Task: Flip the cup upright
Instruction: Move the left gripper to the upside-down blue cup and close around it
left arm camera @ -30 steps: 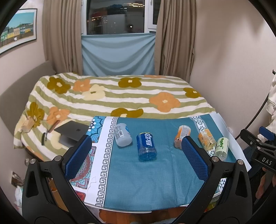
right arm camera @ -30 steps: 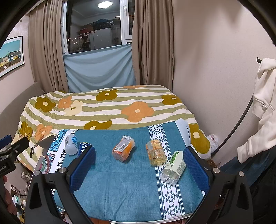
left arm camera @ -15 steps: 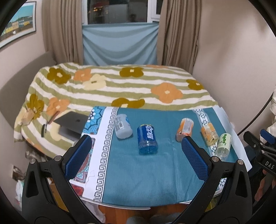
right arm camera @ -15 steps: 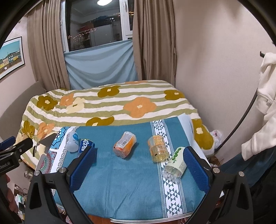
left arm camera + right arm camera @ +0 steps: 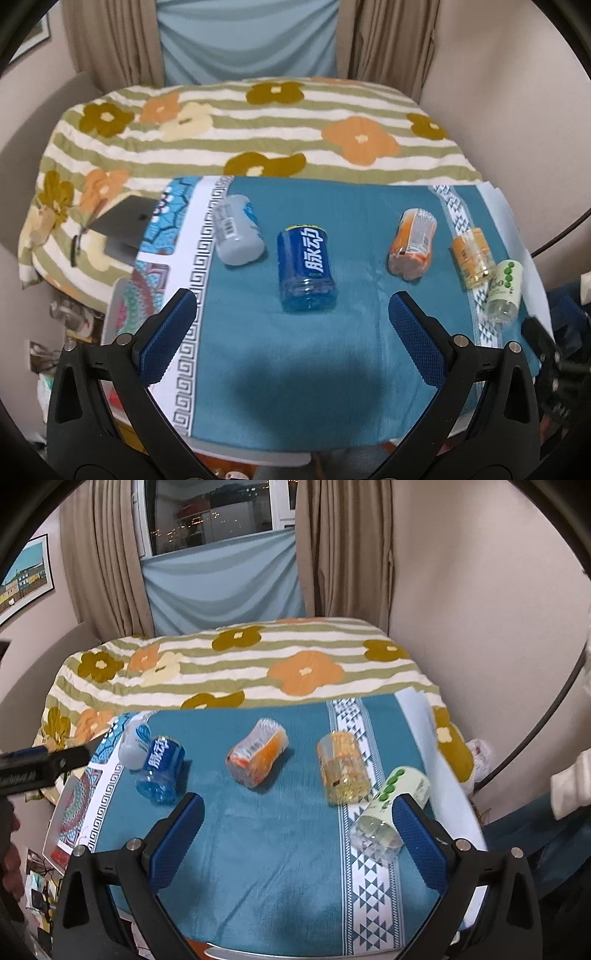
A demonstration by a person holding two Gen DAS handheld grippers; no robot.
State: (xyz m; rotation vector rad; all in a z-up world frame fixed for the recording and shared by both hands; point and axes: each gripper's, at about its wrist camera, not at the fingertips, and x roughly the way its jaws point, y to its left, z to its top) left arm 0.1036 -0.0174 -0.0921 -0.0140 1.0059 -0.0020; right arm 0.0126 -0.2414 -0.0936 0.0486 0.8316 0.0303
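Hovering above the near edge of the teal cloth, the left gripper has its blue pads spread wide and holds nothing. The right gripper is likewise wide apart and unloaded, over the cloth's right half.

Five cut-bottle cups lie on their sides in a row across the cloth; none is upright. The blue cup lies directly ahead of the left gripper, between the lines of its two pads, clear base end nearest. Its long axis runs roughly along the gripper's forward direction, tilted slightly. The grey cup lies just beside it to the left and farther back. The orange cup lies ahead and right.

From the right gripper, the green-dotted cup is nearest, partly behind the right pad, axis diagonal. The amber cup lies just beyond it.

Judgement: the left gripper is the better placed for the blue cup, the right for the green-dotted one. Which cup is meant cannot be told.

The cloth covers a board at the foot of a bed with a flowered quilt. Curtains and a window stand beyond. A dark laptop rests on the quilt, left.
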